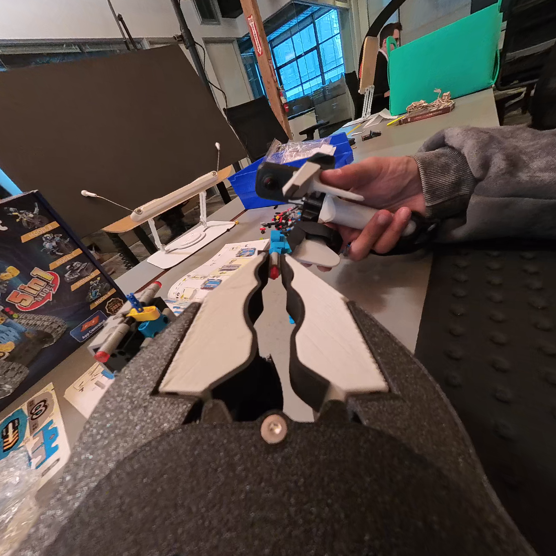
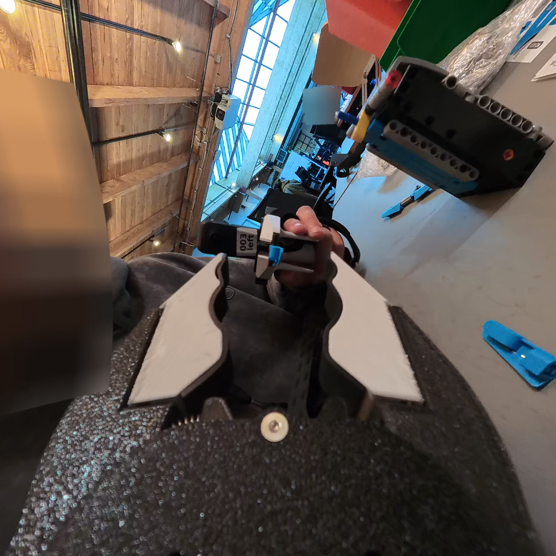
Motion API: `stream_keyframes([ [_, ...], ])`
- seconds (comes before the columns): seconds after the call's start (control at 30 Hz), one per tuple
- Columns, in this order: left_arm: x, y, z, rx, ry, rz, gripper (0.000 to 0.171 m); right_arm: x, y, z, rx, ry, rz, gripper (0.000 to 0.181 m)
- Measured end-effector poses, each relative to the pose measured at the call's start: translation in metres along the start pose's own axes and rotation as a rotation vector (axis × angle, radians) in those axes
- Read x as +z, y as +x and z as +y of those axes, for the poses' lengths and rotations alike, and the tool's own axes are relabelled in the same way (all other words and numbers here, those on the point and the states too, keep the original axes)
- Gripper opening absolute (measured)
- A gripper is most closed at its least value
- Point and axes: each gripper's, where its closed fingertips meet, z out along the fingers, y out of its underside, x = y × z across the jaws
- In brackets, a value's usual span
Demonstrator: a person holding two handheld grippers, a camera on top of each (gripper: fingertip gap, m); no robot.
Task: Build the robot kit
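Tongs: left gripper (image 1: 274, 266) almost closed, its tips clamped on a small blue piece (image 1: 278, 245) with a grey axle and red end; right gripper (image 2: 278, 261) spread wide, holding nothing.
Relation: right gripper faces the left one, just beyond its tips and apart from the piece.
Table (image 1: 376, 288): grey, beneath both grippers.
Toy box (image 1: 45, 301): upright, left of the left gripper.
Blue bin (image 1: 249, 183): beyond the right gripper.
Part-built model (image 1: 132, 328): black, grey and blue, beside the left gripper's left finger.
Instruction booklet (image 1: 216, 270): flat, ahead of the left gripper.
Loose blue part (image 2: 520, 358): right of the right gripper.
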Motion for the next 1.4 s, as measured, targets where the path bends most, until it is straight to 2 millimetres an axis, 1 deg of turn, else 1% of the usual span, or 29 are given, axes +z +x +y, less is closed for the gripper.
stream_keyframes([
  [0.1,0.002,0.002,-0.001,-0.012,0.004,0.017,0.006,0.010,-0.003,0.014,0.032,-0.068,-0.047,0.053],
  [0.17,0.002,0.005,-0.001,-0.002,0.008,0.030,0.006,0.016,-0.008,0.020,0.046,-0.087,-0.092,0.041],
  [0.23,0.001,0.010,-0.004,0.008,0.021,0.051,0.007,0.021,-0.012,0.025,0.059,-0.110,-0.129,0.035],
  [0.37,0.000,0.018,-0.007,0.056,0.033,0.072,0.007,0.024,-0.012,0.031,0.065,-0.129,-0.138,0.028],
  [0.47,0.002,0.024,-0.003,0.121,0.009,0.075,0.007,0.026,-0.014,0.031,0.063,-0.129,-0.150,0.024],
  [0.57,0.004,0.028,-0.001,0.185,-0.009,0.067,0.007,0.026,-0.012,0.034,0.039,-0.143,-0.132,0.011],
  [0.8,0.004,0.025,0.001,0.167,-0.023,0.055,0.007,0.025,-0.009,0.035,0.025,-0.153,-0.105,0.010],
  [1.03,0.004,0.029,0.003,0.124,-0.029,0.097,0.007,0.025,-0.006,0.038,0.020,-0.165,-0.094,0.008],
  [1.17,0.007,0.029,0.007,0.151,-0.058,0.071,0.007,0.022,-0.002,0.039,-0.064,-0.195,-0.031,0.007],
  [1.2,0.009,0.028,0.010,0.145,-0.081,0.053,0.011,0.019,0.002,0.036,-0.091,-0.195,0.013,0.007],
  [1.23,0.010,0.024,0.011,0.131,-0.091,0.026,0.023,0.013,0.009,0.030,-0.130,-0.183,0.084,0.006],
  [1.27,0.009,0.020,0.011,0.104,-0.099,0.008,0.025,0.002,0.015,0.020,-0.183,-0.161,0.159,0.007],
  [1.33,0.010,0.018,0.017,0.001,-0.128,0.035,0.025,-0.026,0.018,-0.007,-0.250,-0.061,0.269,0.007],
  [1.37,0.014,0.017,0.027,-0.059,-0.182,0.054,0.025,-0.043,0.029,-0.018,-0.291,-0.034,0.388,0.006],
  [1.4,0.019,0.017,0.040,-0.110,-0.257,0.069,0.026,-0.060,0.044,-0.023,-0.339,-0.045,0.527,0.007],
])
